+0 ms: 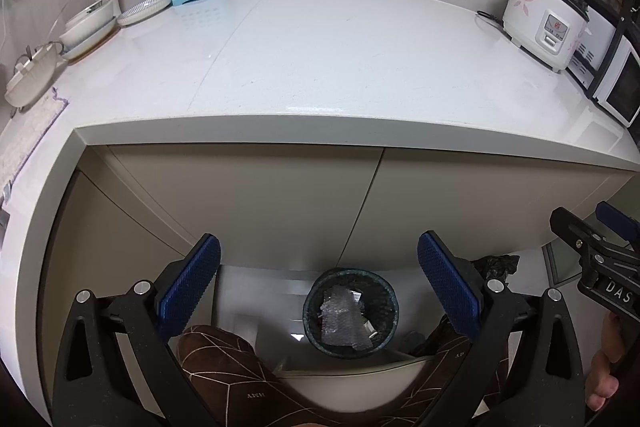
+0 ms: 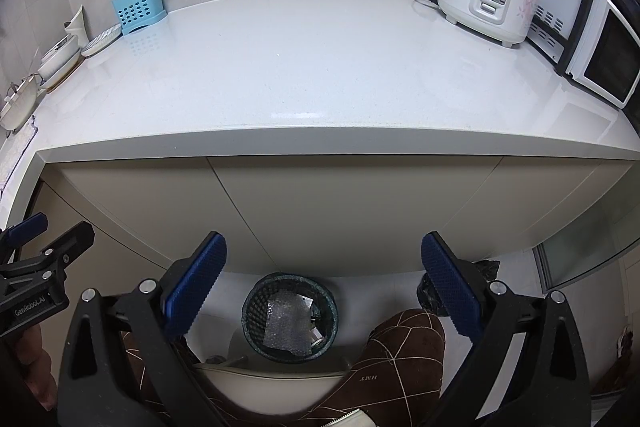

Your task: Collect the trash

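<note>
While both grippers [image 1: 319, 281] [image 2: 324, 281] gape level, the bin [image 1: 351, 313] sits below.

My left gripper [image 1: 319, 285] hangs with its two blue-padded fingers [image 1: 191, 287] spread wide, nothing between them. My right gripper [image 2: 324, 285] is held the same way, its fingers [image 2: 196, 285] parted and empty. The two claws sit side by side at about the same height, both tilted forward and down: the right one shows at the right edge of the left claw's view, and the left one at the left edge of the right claw's view. Below and behind the fingers are my legs [image 2: 400, 359] in brown patterned trousers. My right hand's fingertips [image 1: 604, 383] curl round the right claw's handle.
</note>
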A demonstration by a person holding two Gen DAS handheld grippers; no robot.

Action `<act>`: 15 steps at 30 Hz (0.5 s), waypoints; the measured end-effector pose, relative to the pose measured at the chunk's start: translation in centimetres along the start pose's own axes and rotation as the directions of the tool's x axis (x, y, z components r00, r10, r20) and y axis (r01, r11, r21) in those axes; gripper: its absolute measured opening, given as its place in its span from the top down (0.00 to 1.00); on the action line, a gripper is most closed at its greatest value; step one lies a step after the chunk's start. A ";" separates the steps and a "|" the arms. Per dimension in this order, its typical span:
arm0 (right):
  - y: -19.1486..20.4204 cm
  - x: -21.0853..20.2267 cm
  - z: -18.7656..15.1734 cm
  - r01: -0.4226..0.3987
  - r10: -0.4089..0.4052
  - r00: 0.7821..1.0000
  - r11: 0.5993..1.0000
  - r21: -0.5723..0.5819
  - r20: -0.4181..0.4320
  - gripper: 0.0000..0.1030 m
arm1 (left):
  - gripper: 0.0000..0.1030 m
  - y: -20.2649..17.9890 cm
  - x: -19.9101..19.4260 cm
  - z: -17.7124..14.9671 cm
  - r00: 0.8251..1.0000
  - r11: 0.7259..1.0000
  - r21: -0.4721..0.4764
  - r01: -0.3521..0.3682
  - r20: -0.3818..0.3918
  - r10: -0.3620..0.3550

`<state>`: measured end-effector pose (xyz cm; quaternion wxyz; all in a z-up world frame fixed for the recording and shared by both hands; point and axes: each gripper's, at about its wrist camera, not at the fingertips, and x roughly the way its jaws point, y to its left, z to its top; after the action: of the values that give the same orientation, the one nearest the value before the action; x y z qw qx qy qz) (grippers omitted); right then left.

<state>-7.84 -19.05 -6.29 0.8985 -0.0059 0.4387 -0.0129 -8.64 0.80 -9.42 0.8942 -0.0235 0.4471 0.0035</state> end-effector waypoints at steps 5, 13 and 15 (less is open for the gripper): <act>0.0 -0.1 0.0 -0.001 0.001 1.000 1.000 -0.002 0.002 0.09 | 0.06 0.0 0.0 0.0 1.000 1.000 -0.001 0.004 0.001 -0.004; 0.1 -0.2 0.0 -0.001 0.001 1.000 1.000 -0.002 0.002 0.09 | 0.06 0.2 0.1 0.0 1.000 1.000 -0.002 0.012 0.000 -0.012; 0.1 -0.2 0.0 -0.002 0.002 1.000 1.000 -0.001 0.003 0.09 | 0.06 0.2 0.0 0.0 1.000 1.000 -0.003 0.012 0.001 -0.012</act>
<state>-7.96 -18.95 -6.14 0.8991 -0.0059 0.4376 -0.0120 -8.62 0.99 -9.47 0.8942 -0.0276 0.4467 -0.0011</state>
